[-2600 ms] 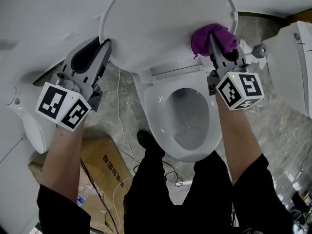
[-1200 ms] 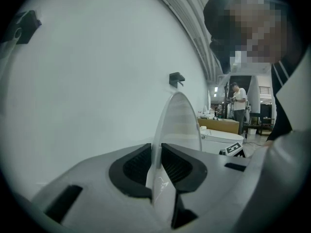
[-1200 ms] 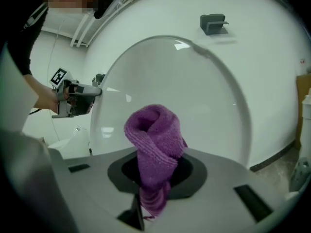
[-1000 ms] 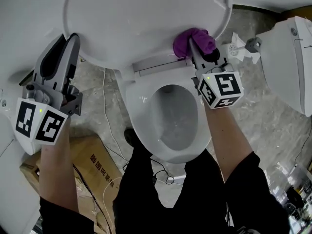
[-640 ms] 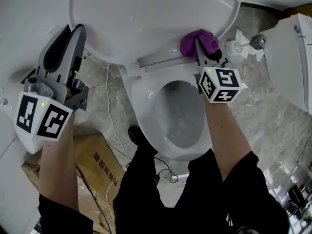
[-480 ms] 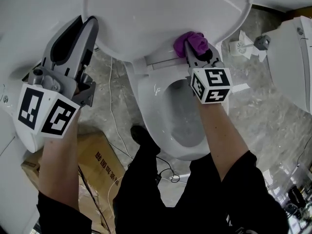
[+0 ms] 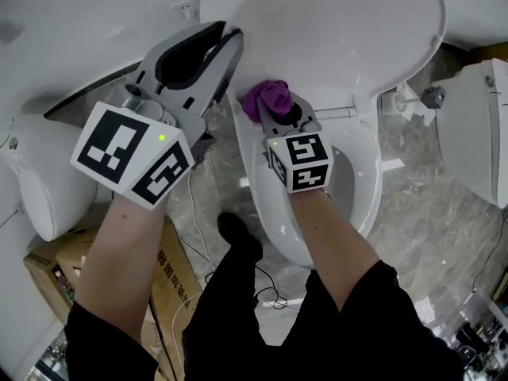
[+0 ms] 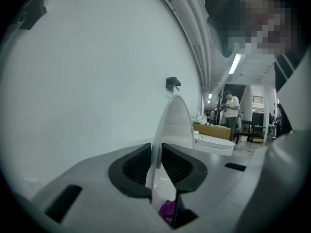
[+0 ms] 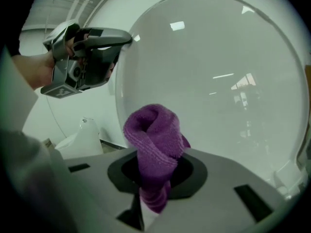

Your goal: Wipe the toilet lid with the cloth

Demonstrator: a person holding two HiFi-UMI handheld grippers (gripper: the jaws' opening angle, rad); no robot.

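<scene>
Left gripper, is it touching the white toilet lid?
Touching. The left gripper view shows the toilet lid edge pinched between the left gripper and its two dark pads, with no gap on either side.

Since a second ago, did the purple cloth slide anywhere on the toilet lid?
Yes. The purple cloth in the right gripper slid left along the lower edge of the toilet lid, toward the left gripper.

A printed cardboard box (image 7: 48,276) lies on the grey marble floor (image 7: 429,213). Just right of the box, a thin white cable (image 7: 196,217) runs over the floor. Beyond the box, toward the wall, stands a white ceramic fixture (image 7: 44,189). Far right of the box stands another white toilet (image 7: 476,125).
</scene>
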